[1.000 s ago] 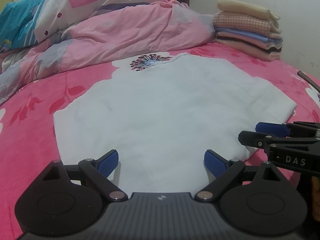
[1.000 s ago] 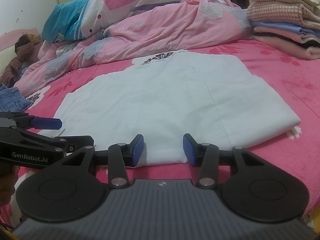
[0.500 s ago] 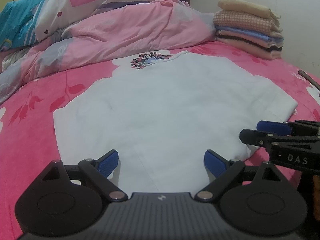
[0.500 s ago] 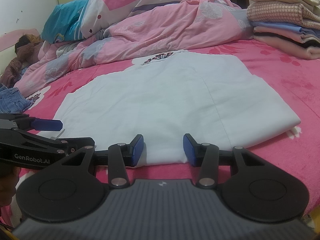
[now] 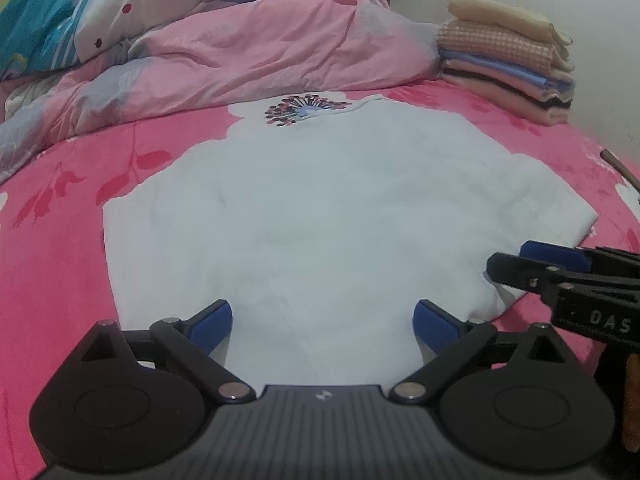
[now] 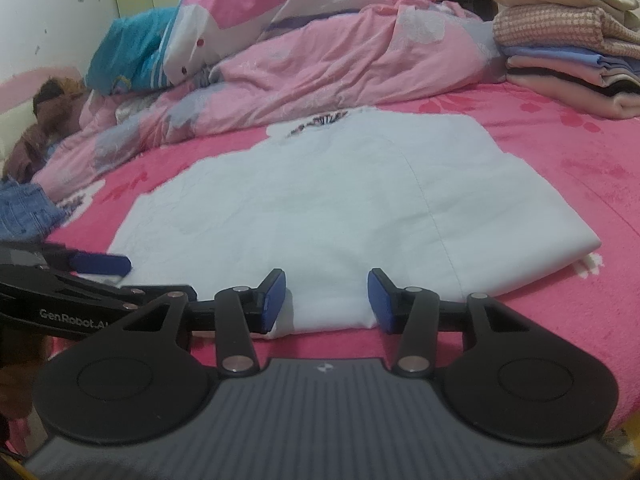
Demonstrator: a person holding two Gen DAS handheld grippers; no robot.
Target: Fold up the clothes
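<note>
The near hem of the white garment (image 5: 320,216) is slipping out of sight under the left gripper (image 5: 322,320), whose body is covering it from 5 to 7 o'clock in the left wrist view. That gripper is sitting wide open, blue pads (image 5: 210,322) spread over the cloth and pinching nothing. In the right wrist view the right gripper (image 6: 326,294) is also gaping, though narrower, its pads (image 6: 274,298) flanking the garment's near edge with the hem between them, ungripped. Whether any pad is actually touching fabric is hard to tell.

The garment is lying flat in the middle of the pink floral bedsheet (image 5: 52,280), partly folded, its right corner (image 6: 588,244) showing doubled layers. There is bare sheet at 3 o'clock and 9 o'clock; at 12 o'clock the crumpled pink duvet (image 5: 256,60) is crowding the far edge. A folded stack of clothes (image 5: 508,56) is sitting at 1 o'clock, well apart from the garment.

Only the right wrist view is catching the denim piece (image 6: 24,212), cut off at 9 o'clock, a brown fuzzy heap (image 6: 44,120) too blurred to name, and the teal pillow (image 6: 128,52). The left wrist view alone is showing a thin rod-like object (image 5: 620,168) at 3 o'clock, cropped.
</note>
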